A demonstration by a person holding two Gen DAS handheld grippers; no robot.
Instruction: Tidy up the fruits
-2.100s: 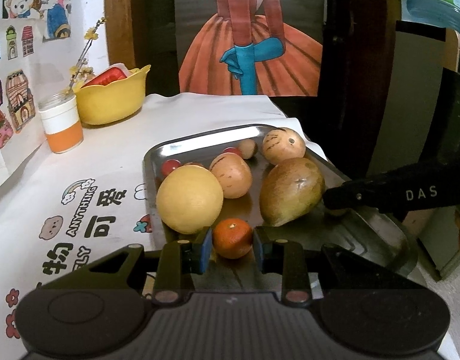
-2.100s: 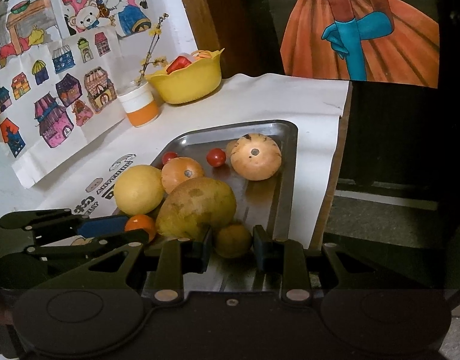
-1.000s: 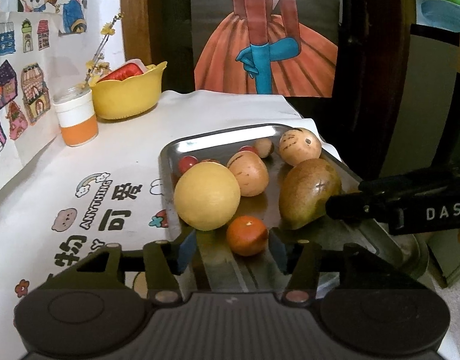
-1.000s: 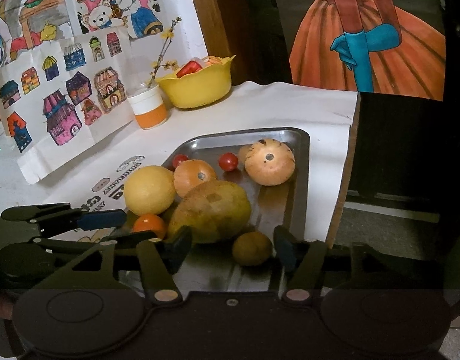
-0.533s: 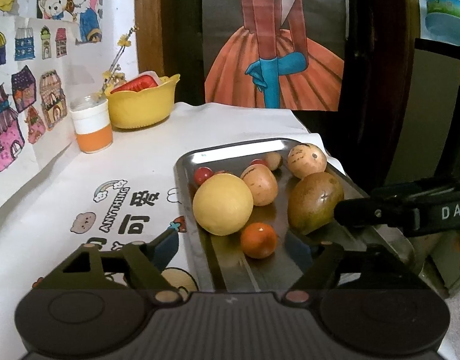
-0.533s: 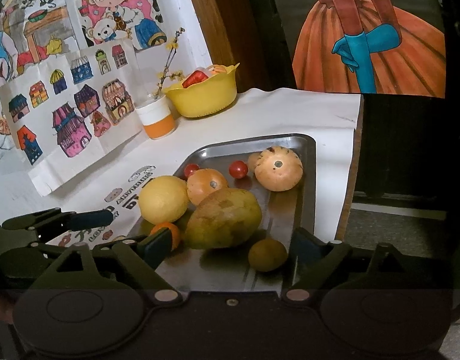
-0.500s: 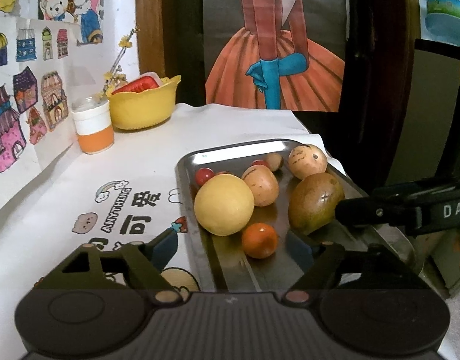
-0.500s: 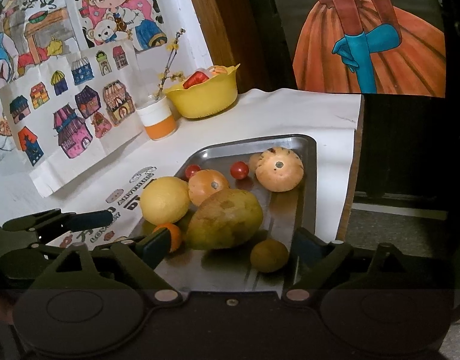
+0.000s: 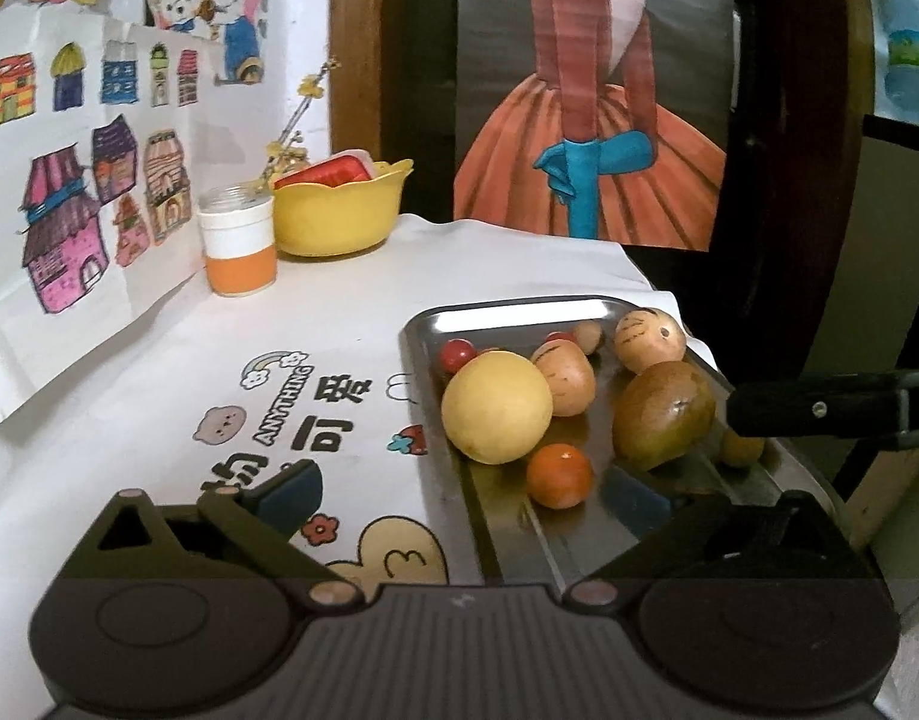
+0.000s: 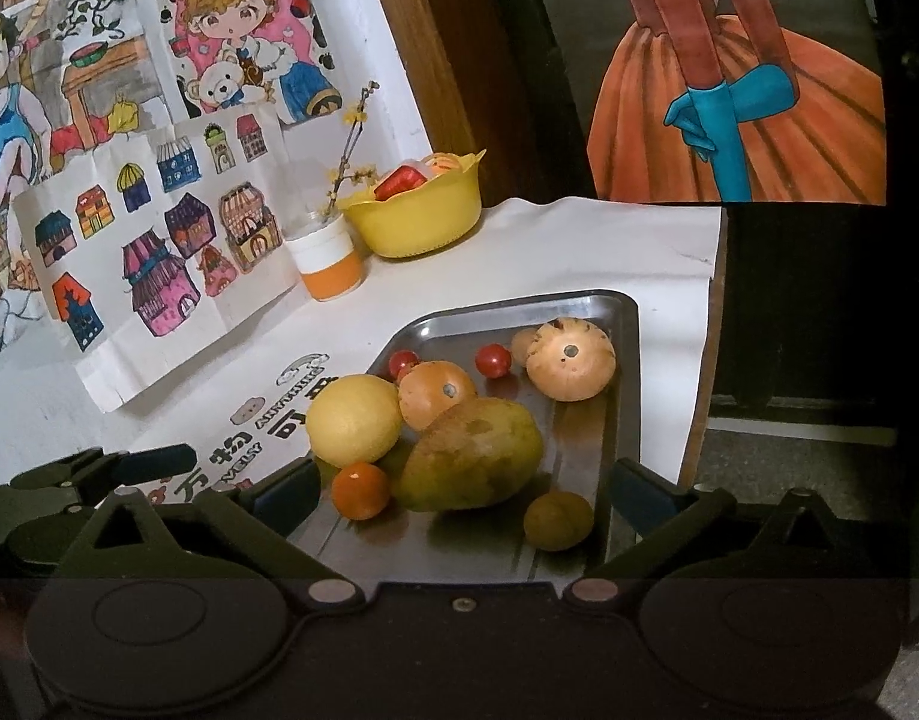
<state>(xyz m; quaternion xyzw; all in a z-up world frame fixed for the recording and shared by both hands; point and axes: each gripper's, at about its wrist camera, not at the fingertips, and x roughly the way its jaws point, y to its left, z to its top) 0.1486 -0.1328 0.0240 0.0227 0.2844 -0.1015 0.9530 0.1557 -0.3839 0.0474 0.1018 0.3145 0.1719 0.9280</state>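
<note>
Both tools stand spread wide and empty at the near end of the steel tray [image 10: 624, 360]: small orange tangerine [image 9: 559, 476] ahead of left tool [image 9: 462, 495], small olive-brown round fruit [image 10: 558, 519] ahead of right tool [image 10: 462, 489].

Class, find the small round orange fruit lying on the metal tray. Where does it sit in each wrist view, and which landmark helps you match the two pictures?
Left wrist view: the small round orange fruit lies centre-right, just below the large yellow round fruit.
Right wrist view: the same fruit lies centre-left, near the tray's front.
Shared landmark: the yellow plastic bowl at the back of the table.
</note>
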